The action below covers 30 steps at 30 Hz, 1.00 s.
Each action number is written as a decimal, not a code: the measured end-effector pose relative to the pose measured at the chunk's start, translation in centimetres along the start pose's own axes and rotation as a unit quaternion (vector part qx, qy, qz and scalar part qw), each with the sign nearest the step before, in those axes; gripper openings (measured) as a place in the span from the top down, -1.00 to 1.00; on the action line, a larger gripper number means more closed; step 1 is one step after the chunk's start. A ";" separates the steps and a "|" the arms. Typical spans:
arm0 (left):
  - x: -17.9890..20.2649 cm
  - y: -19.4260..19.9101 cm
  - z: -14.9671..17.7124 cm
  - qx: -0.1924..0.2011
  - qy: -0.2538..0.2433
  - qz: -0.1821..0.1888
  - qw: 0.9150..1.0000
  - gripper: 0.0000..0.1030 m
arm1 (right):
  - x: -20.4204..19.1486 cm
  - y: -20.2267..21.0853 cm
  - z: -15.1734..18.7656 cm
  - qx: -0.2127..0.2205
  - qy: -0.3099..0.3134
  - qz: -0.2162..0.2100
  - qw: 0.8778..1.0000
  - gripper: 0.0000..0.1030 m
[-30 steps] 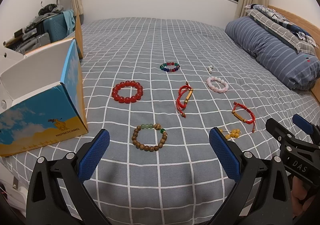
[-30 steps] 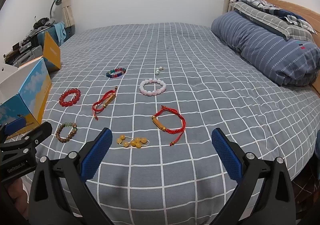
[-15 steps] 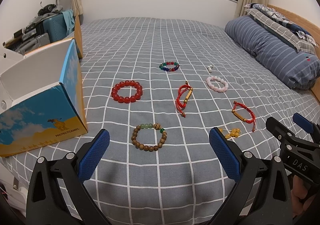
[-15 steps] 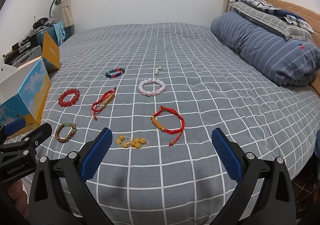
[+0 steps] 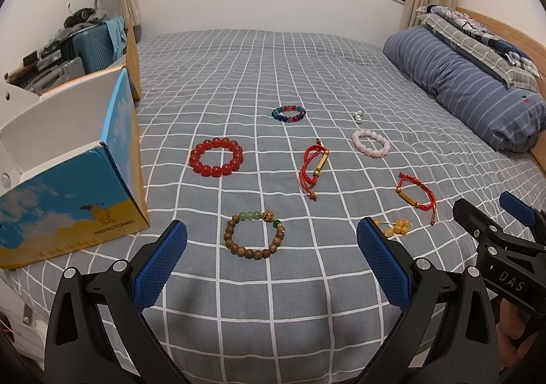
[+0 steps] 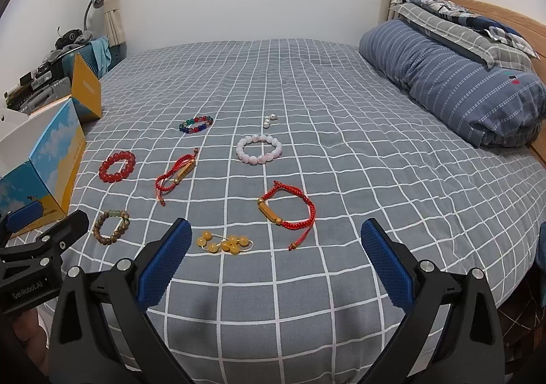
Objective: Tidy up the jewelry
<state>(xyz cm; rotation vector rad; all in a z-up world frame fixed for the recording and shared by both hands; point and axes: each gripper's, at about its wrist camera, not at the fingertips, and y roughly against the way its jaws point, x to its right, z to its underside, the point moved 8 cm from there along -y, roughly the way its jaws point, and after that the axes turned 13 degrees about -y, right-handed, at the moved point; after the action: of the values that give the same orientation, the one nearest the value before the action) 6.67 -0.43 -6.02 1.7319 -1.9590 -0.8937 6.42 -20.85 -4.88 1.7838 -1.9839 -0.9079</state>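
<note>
Open blue-and-yellow cardboard box (image 5: pixel 71 200) stands at the bed's left edge on the grey checked bedspread (image 5: pixel 239 53). Left gripper (image 5: pixel 271 256): jaws wide, empty, above the brown wooden bead bracelet (image 5: pixel 254 234). Beyond it, well apart: red bead bracelet (image 5: pixel 216 161), multicoloured bead bracelet (image 5: pixel 288 114), red cord bracelet with gold bar (image 5: pixel 314 169), pink bead bracelet (image 5: pixel 370 143). Right gripper (image 6: pixel 273 257): jaws wide, empty, near the loose amber bead string (image 6: pixel 223 243) and second red cord bracelet (image 6: pixel 286 210).

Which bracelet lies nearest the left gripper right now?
The brown wooden-bead bracelet with green beads, just ahead of the open left gripper; the others lie farther up the bed.
</note>
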 end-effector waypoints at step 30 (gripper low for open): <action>1.8 -6.0 -8.4 -0.053 -0.040 0.032 0.997 -0.89 | -0.1 -6.1 -10.3 -0.040 -0.020 0.019 0.999 -0.86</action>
<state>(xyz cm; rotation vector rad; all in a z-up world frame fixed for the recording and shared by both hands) 16.29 -4.21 -4.17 1.5871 -1.9677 -1.0406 17.52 -23.35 -1.15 1.6903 -1.9692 -1.0033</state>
